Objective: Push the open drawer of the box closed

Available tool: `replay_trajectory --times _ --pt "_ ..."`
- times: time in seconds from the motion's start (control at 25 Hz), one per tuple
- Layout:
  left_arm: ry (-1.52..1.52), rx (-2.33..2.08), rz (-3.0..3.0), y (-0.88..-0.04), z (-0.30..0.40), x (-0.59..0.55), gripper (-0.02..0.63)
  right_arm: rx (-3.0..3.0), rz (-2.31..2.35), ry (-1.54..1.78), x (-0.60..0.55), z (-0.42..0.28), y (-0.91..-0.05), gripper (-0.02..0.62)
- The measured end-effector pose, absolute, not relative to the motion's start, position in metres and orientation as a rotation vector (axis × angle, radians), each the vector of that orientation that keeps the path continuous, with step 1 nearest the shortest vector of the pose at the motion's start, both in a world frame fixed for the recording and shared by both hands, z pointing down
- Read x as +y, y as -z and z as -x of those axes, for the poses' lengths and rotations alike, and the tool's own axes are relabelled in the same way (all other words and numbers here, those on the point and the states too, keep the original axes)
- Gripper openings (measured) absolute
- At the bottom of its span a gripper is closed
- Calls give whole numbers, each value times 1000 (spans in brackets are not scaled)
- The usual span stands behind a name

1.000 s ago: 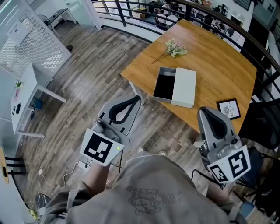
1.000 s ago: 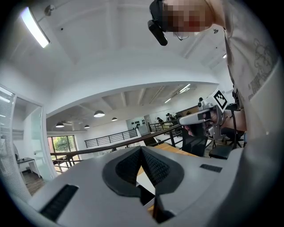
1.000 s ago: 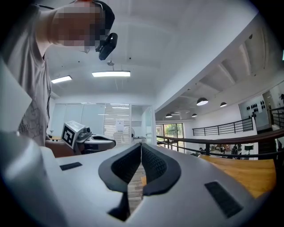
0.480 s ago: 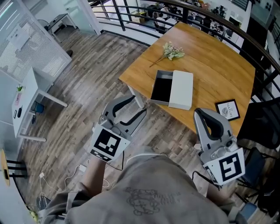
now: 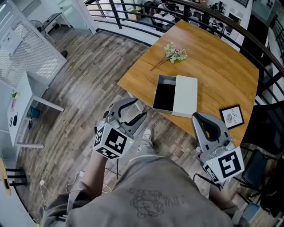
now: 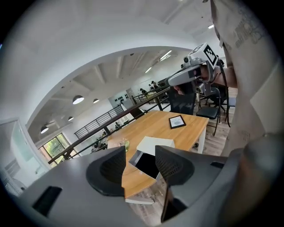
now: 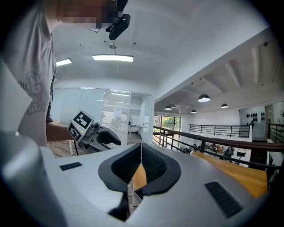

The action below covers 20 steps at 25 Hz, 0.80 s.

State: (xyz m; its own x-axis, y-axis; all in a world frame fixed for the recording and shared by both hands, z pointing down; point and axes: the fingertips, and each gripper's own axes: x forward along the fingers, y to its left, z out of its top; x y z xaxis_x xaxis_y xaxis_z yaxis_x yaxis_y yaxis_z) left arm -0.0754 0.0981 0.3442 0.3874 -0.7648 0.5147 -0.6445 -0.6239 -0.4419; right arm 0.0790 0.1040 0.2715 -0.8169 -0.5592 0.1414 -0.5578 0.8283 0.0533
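Note:
A white box [image 5: 186, 95] lies on the wooden table [image 5: 217, 66], its drawer [image 5: 164, 95] pulled out to the left and showing a black inside. The left gripper view has the box [image 6: 155, 144] and drawer [image 6: 147, 163] ahead between the jaws, well beyond the tips. My left gripper [image 5: 138, 110] hovers over the floor short of the table's near-left edge, its jaws opening with nothing between them. My right gripper [image 5: 200, 118] is held near the table's front edge, shut and empty. Its jaws [image 7: 141, 148] show closed to a thin slit.
A sprig of dried flowers [image 5: 175, 52] lies at the table's far side and a small framed picture [image 5: 232, 116] near its right front corner. A black railing [image 5: 133, 9] runs behind the table. A white desk [image 5: 24, 104] stands at the left, a dark chair [image 5: 266, 128] at the right.
The left gripper's jaws have gone from shut to wide apart, and it has come a little closer to the table. The right gripper has drifted slightly left and up.

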Motion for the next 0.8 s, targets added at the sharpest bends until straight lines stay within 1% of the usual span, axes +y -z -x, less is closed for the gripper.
replay_trajectory --times 0.36,0.6,0.8 --pt "1200 1109 2602 -400 110 25 223 -2751 -960 -111 23 -45 -293 34" --pt "1405 962 2639 -469 122 -6 229 -2716 -993 -182 -20 -19 -298 34" --pt "1560 801 2662 -529 125 -23 229 -2640 -1047 -217 -47 -10 -309 34"
